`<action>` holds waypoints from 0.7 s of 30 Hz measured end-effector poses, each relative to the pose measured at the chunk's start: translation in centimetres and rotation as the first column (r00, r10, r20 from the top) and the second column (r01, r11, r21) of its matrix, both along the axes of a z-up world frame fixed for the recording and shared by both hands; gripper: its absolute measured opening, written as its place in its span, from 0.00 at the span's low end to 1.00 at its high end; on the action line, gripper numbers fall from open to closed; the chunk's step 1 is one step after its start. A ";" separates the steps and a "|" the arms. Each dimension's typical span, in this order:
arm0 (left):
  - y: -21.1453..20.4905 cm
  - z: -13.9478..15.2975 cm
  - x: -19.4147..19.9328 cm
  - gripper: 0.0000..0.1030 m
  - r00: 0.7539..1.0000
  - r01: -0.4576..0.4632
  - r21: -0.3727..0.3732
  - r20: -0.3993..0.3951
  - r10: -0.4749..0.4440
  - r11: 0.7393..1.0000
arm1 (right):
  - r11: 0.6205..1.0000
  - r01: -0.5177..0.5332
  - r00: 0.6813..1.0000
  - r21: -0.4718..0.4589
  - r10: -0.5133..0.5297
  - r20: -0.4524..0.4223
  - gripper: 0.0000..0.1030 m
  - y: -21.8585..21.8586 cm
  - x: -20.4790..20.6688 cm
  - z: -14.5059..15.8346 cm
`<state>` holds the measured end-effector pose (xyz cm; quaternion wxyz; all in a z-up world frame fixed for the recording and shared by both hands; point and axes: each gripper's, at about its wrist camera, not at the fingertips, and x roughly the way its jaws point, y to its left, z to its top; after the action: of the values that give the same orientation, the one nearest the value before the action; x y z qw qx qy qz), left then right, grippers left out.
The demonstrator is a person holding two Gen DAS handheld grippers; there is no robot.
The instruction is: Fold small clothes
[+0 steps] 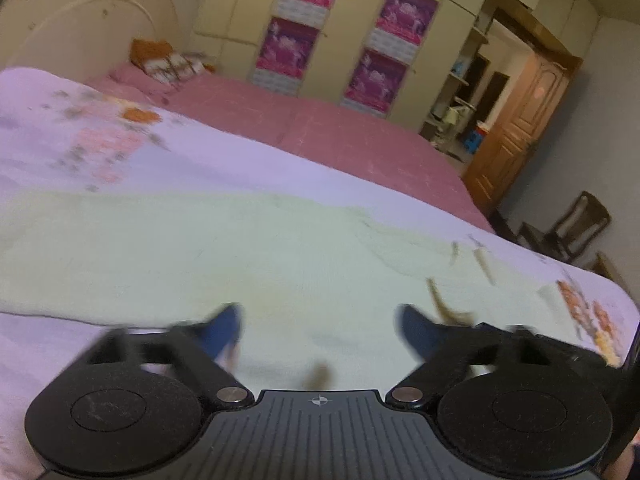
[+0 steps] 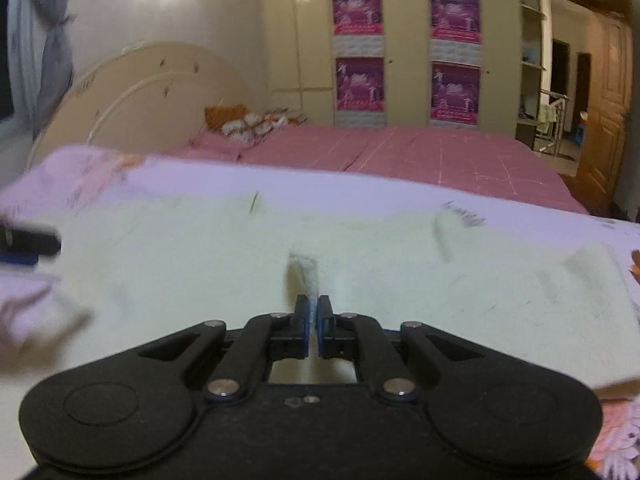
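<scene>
**Pale garment on the bed: soft, light, one pinch in**

We find the pale yellow-green garment point(image 1: 208, 248) spread flat on a lavender floral sheet point(image 1: 100, 148), which covers the near part of the pink bed point(image 1: 360, 136). The cloth looks thin and limp, with a slightly fuzzy surface. We judge it light, easy to drag and prone to bunching rather than sliding cleanly.

The right gripper point(image 2: 313, 314) has its fingers pressed together on a small raised ridge of the garment point(image 2: 308, 276); the fabric tents up just ahead of the blue pads point(image 2: 305, 318). The left gripper point(image 1: 318, 330) hovers low over the near edge with its fingers spread wide, holding nothing. Motion blur hides whether its tips touch the cloth.

We would take hold at edges or corners, not mid-panel. A central pinch gathers folds. A second grip beside the first should keep the lifted edge straight.
</scene>
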<state>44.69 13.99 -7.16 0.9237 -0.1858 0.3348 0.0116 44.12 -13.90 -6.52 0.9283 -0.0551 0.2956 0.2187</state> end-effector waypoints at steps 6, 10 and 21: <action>-5.0 -1.6 4.9 0.70 0.992 0.128 -0.136 0.001 -0.129 0.982 | 0.996 0.068 0.998 0.061 -0.069 0.012 0.26 -4.4 -2.9 1.4; -9.1 -3.8 9.1 0.42 0.977 0.174 -0.219 -0.086 -0.197 0.960 | 0.985 0.142 0.990 0.093 -0.141 -0.021 0.26 -7.9 -4.3 1.2; -9.9 -3.9 11.0 0.03 0.991 0.118 -0.177 -0.033 -0.126 0.977 | 0.934 0.306 0.951 0.184 -0.294 -0.090 0.28 -14.6 -4.9 1.1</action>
<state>55.70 4.05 -11.07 0.8953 -0.2447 0.3655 -0.0705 39.19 -28.47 -5.43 0.9422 0.0891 0.3058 0.1039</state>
